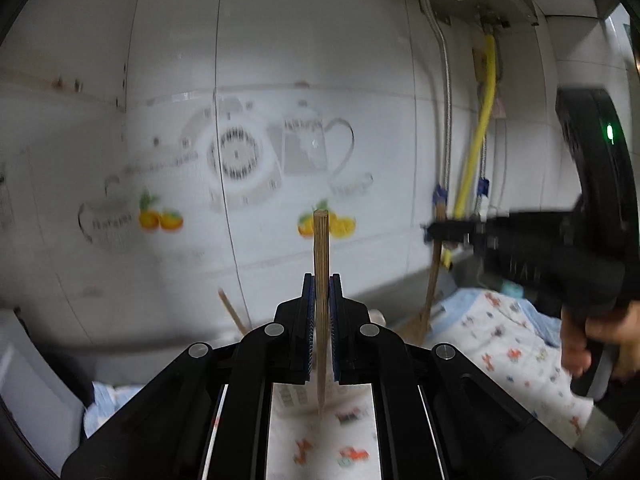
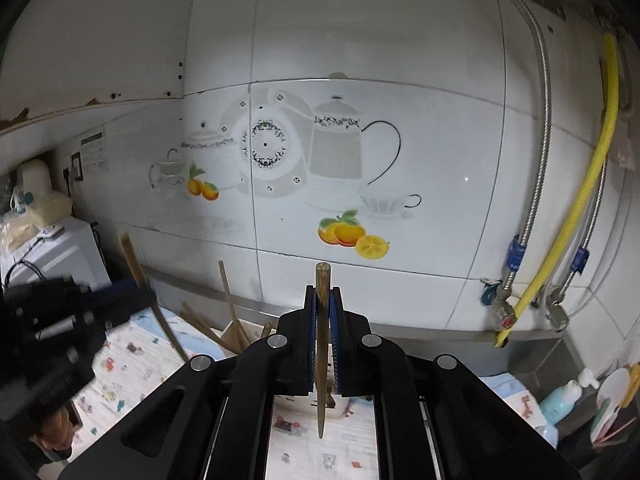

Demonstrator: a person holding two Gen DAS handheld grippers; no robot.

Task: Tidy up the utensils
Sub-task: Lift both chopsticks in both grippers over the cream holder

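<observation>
Two chopsticks in play, one per gripper. Left chopstick (image 1: 321, 280) pinched upright between the blue pads (image 1: 308, 320) of the left gripper (image 1: 321, 284), blunt end poking up past the fingertips, tapered tip hanging down below, clear of the cloth. Right chopstick (image 2: 322, 340) clamped the same way in the right gripper (image 2: 322, 296), jaws pressed tight on the wood, thin tip dangling over the patterned cloth (image 2: 132, 360). Probably gripped around mid-length so neither end swings much, and kept vertical so the tips can drop straight into a holder.

Just beyond the right gripper, a pale holder (image 2: 240, 330) on the cloth with several more chopsticks (image 2: 230, 304) leaning out of it at loose angles. Looks like the drop-off spot, though hard to say for sure since most of it sits hidden behind the fingers. Same holder barely peeking out behind the left gripper too, one stick slanting up out of it.

From the left view, the right gripper off to the side, stick hanging down from its tip, a hand (image 1: 600, 340) wrapped around the grip. Pretty blurry there.

Further out: tiled wall (image 2: 360, 60) with a teapot and orange decal (image 2: 352, 236), yellow hose (image 2: 592, 200) and braided metal hoses running down to valves, a blue bottle (image 2: 560, 400) in the corner, white appliance (image 2: 60, 256) on the far side.

Best guess: both sticks lifted and headed for the holder, not in yet.
</observation>
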